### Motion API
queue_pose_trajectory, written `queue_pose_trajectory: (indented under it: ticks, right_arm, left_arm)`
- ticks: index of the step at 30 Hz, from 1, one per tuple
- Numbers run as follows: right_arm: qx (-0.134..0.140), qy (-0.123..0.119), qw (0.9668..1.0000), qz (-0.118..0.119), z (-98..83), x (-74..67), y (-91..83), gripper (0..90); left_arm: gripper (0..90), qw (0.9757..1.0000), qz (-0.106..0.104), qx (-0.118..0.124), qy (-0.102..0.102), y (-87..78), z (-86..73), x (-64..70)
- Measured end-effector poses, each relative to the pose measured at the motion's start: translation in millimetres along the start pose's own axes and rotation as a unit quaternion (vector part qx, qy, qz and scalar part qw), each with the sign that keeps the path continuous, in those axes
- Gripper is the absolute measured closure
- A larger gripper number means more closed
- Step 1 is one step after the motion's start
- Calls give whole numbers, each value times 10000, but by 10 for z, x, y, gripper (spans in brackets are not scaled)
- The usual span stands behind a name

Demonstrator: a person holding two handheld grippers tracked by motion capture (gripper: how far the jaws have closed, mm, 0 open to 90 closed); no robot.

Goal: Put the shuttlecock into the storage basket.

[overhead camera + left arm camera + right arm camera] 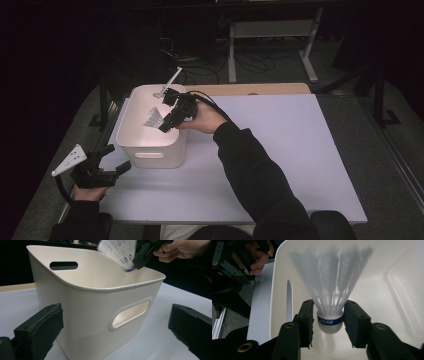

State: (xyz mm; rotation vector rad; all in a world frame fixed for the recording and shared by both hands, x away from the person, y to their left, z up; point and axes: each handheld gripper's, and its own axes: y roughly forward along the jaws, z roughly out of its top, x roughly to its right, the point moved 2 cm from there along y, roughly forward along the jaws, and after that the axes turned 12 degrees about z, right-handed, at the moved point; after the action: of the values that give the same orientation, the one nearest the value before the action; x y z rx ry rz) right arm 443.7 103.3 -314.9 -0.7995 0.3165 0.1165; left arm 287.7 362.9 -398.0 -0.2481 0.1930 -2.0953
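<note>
The white table (280, 150) sits in a dark room; at its left my left gripper (112, 161) rests with jaws spread and empty, facing the smooth, round-cornered plastic bin (131, 140). Over the bin, my right gripper (329, 320) brackets the shuttlecock (330, 297) at its cork base, jaws slackened and barely touching. Risk: the light, feathered skirt may clip the rim and tumble outside.

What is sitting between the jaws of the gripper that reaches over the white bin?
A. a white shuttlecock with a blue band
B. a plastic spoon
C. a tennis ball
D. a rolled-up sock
A: the right gripper view shows a feathered shuttlecock, blue band round its cork, between the right gripper jaws, above the inside of the bin.
</note>
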Motion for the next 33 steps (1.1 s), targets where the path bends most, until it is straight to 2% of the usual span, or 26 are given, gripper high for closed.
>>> queue_pose_trajectory:
  ticks: [9,10,11,14,15,19,23,24,27,33]
  right_arm:
    - [82,79,9999,-52,-23,6,-44,470]
    - [105,98,9999,-71,-25,8,-57,437]
    - [156,119,9998,-87,-24,9,-81,366]
    - [186,135,9997,-100,-23,8,-92,366]
    - [210,183,9995,-149,-31,9,-122,245]
    - [257,209,9992,-208,-48,8,-169,135]
    - [375,195,9988,-228,-55,-6,-218,126]
    - [373,152,9988,-271,-59,-19,-245,80]
    - [382,155,9987,-289,-66,-45,-283,41]
    - [487,130,9980,-392,-93,-76,-358,0]
  left_arm:
    - [0,10000,14,4,-2,-1,1,0]
    - [0,10000,14,2,-1,0,1,0]
    - [0,10000,13,1,0,-1,1,0]
    - [0,10000,13,1,-1,-1,1,1]
    - [0,10000,12,1,-4,-1,0,1]
    - [0,10000,4,1,-10,-2,-1,1]
    - [0,10000,3,2,-10,-4,-2,0]
    - [0,10000,3,2,-9,-3,-2,0]
    - [0,10000,1,0,-10,-1,-2,2]
    - [0,10000,1,-2,-12,0,-2,0]
